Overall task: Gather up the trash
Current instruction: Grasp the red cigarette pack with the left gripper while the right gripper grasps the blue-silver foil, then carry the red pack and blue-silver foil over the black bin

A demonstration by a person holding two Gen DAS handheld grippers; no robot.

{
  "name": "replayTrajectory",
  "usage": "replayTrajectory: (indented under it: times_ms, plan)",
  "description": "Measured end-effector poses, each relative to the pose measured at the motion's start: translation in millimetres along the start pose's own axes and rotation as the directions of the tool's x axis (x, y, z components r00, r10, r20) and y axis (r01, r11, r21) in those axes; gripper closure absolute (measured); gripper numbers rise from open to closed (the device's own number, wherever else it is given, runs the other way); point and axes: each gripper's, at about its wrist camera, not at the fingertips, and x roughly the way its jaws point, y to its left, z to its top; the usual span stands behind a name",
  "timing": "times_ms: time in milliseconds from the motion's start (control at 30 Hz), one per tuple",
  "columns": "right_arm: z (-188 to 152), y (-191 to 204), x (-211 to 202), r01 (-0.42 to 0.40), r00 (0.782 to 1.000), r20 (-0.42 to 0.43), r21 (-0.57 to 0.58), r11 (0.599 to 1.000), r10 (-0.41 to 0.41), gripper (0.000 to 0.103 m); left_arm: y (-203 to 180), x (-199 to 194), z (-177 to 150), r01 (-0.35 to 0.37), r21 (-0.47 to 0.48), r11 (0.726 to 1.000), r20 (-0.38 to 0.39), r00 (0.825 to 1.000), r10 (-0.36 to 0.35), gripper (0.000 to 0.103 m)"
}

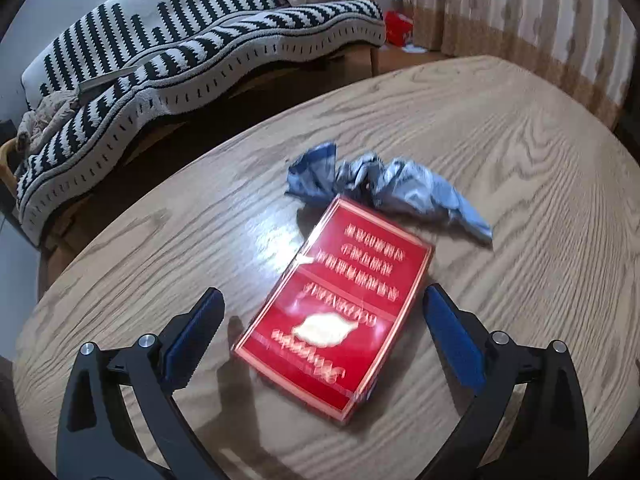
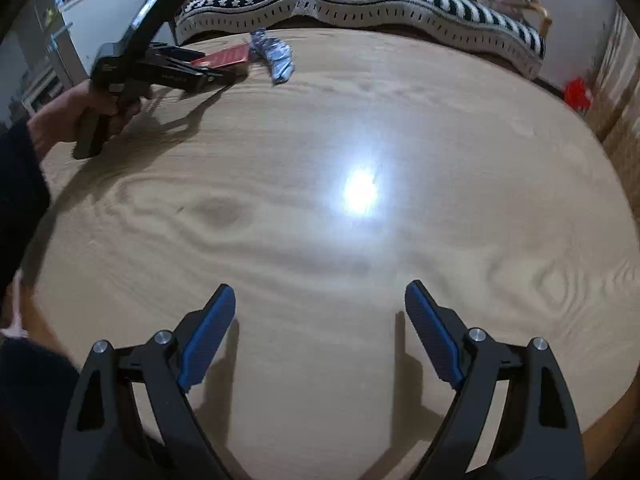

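Observation:
A flat red packet (image 1: pixel 336 304) with gold lettering lies on the round wooden table (image 1: pixel 520 168). Just beyond it sits a crumpled blue-grey wrapper (image 1: pixel 384 188). My left gripper (image 1: pixel 320 312) hovers over the packet's near end, jaws wide open on either side, pads not touching it. From the right wrist view the left gripper (image 2: pixel 224 74) is at the table's far left, held by a hand, with the red packet (image 2: pixel 224 58) and the wrapper (image 2: pixel 276 56) beside it. My right gripper (image 2: pixel 320 304) is open over bare wood, with nothing between its fingers.
A sofa under a black-and-white striped blanket (image 1: pixel 192 52) runs along the far side of the table. Beige curtains (image 1: pixel 520 12) hang at the right, with a red object (image 1: pixel 398 28) on the floor near them. A white cabinet (image 2: pixel 112 4) stands at the far left.

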Motion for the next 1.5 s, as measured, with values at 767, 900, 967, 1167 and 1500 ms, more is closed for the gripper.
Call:
replayTrajectory:
  times_ms: [767, 900, 967, 1167, 1500]
  plan:
    - [217.6, 61.1, 135.9, -0.075, 0.991, 0.097, -0.142, 0.987, 0.089, 0.034, -15.6, -67.5, -77.2, -0.158, -0.257, 0.954, -0.066, 0.987, 0.146, 0.040]
    - [222.1, 67.3, 134.2, -0.079, 0.987, 0.126, -0.129, 0.988, 0.095, 0.081, -20.6, -75.2, -84.3, -0.181, -0.266, 0.947, -0.082, 0.983, 0.165, 0.040]
    - [215.8, 65.4, 127.8, -0.094, 0.988, 0.114, -0.096, 0.991, 0.105, 0.082, -24.0, -79.5, -81.5, -0.187, -0.270, 0.944, -0.080, 0.982, 0.172, 0.040]
    - [169.2, 45.5, 63.8, -0.052, 0.982, 0.180, -0.052, 0.997, 0.061, 0.082, -57.8, -102.7, -64.4, -0.156, -0.276, 0.948, -0.035, 0.988, 0.152, 0.040]
    - [23.5, -69.7, -69.3, 0.135, 0.971, 0.171, 0.172, 0.976, -0.165, 0.082, -182.0, -125.0, -14.4, -0.023, -0.144, 0.989, 0.045, 0.999, 0.030, 0.040]
